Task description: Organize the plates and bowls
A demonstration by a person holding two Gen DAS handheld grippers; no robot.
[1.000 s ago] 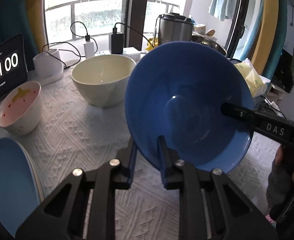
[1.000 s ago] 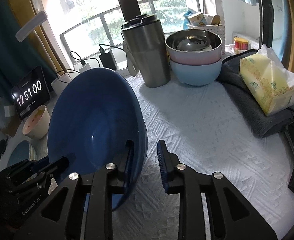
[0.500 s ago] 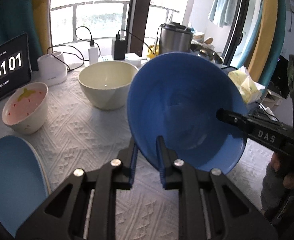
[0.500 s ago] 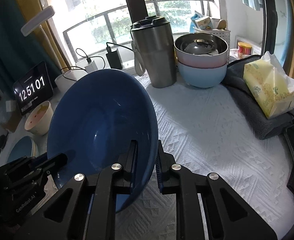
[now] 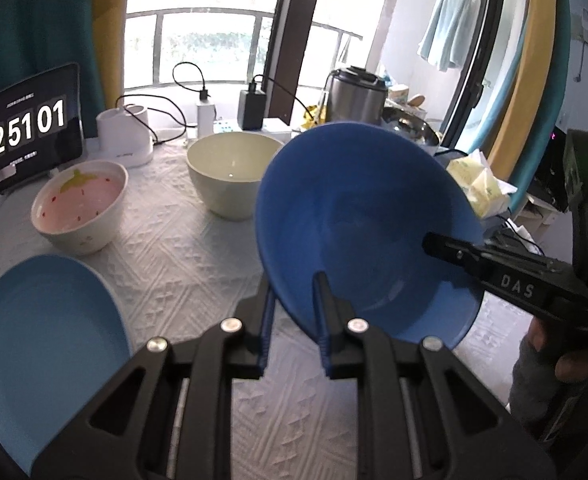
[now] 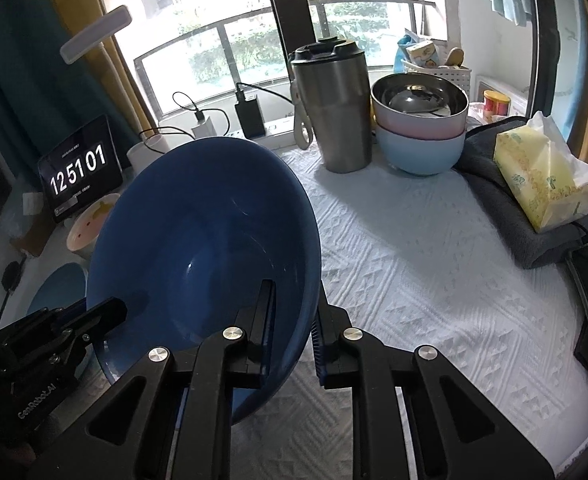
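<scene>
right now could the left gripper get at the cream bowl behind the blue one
Probably not yet. The left gripper is shut on the dark blue bowl, which the right gripper also clamps. The path over the cloth to the cream bowl looks free otherwise.

**Camera setup, both wrist views**

Landmark: dark blue bowl (image 5: 357,216), held tilted above the table.

Left wrist view: very close, at the bowl's near-left rim, looking across its open inside toward the window; cream bowl (image 5: 234,172) beyond-left of it.

Right wrist view: equally close, at the opposite rim (image 6: 202,248), facing the window; stacked bowls (image 6: 419,136) beyond-right.

Shared: the blue bowl, clock tablet (image 5: 26,132) (image 6: 78,172) beyond-left, steel tumbler (image 6: 333,108).
</scene>
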